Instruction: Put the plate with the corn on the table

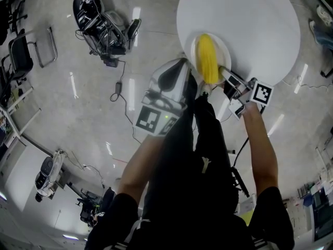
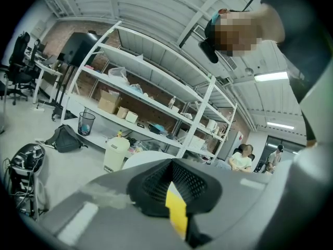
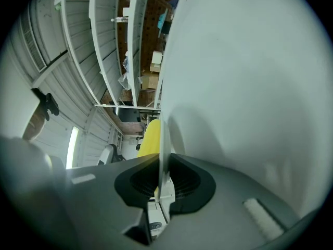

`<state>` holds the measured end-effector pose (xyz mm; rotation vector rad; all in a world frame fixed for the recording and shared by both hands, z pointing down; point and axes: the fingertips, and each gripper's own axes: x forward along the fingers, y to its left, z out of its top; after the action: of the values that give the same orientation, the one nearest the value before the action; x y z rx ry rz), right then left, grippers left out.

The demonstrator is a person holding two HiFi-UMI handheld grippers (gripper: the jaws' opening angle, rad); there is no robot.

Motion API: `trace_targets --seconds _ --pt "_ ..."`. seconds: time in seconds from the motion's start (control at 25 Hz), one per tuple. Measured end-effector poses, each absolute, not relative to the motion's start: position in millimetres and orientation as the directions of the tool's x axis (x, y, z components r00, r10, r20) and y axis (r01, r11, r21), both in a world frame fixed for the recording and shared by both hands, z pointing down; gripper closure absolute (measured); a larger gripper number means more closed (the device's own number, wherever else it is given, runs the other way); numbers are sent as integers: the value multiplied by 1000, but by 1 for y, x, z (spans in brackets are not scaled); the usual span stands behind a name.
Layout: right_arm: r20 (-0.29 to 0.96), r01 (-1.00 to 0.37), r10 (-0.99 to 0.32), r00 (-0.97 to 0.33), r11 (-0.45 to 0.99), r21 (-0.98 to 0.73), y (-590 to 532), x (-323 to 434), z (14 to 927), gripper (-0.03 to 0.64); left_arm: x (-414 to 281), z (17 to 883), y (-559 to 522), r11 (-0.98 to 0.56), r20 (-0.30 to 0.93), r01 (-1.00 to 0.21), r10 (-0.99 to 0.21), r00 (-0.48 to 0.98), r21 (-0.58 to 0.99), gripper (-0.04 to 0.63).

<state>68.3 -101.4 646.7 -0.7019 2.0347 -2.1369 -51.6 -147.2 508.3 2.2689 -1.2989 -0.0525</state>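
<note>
A white plate carrying a yellow corn cob is over the near part of the round white table. My right gripper is shut on the plate's near right rim. In the right gripper view the rim runs edge-on between the pads, the corn on one side and the table top close on the other. I cannot tell whether plate and table touch. My left gripper reaches the corn's near end. In the left gripper view a yellow strip of corn sits pinched between the closed pads.
Black equipment with cables and chairs stand on the floor to the left, and another device lies lower left. The left gripper view shows white shelving, a wire bin and seated people.
</note>
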Motion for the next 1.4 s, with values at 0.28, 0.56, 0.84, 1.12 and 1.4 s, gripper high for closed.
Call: trace_targets --seconds 0.28,0.56,0.84,1.12,1.4 --pt "292 -265 -377 -879 -124 -956 -110 66 651 569 -51 503 -163 -416 190 -791 -821 539 448 589" --pt "315 -274 -360 -878 -161 -948 -113 63 658 571 -51 508 -173 -428 184 -791 -819 544 436 589" --pt "379 -339 -340 -861 -173 -925 -118 64 663 572 -46 514 -174 -441 193 -785 -806 559 435 589" --pt "421 -391 -333 -844 -155 -907 -124 65 660 571 -43 512 -177 -445 188 -781 -804 564 438 589" --pt "520 -474 -335 -786 -214 -854 -120 70 668 569 -46 514 -178 -439 190 -781 -805 562 444 589"
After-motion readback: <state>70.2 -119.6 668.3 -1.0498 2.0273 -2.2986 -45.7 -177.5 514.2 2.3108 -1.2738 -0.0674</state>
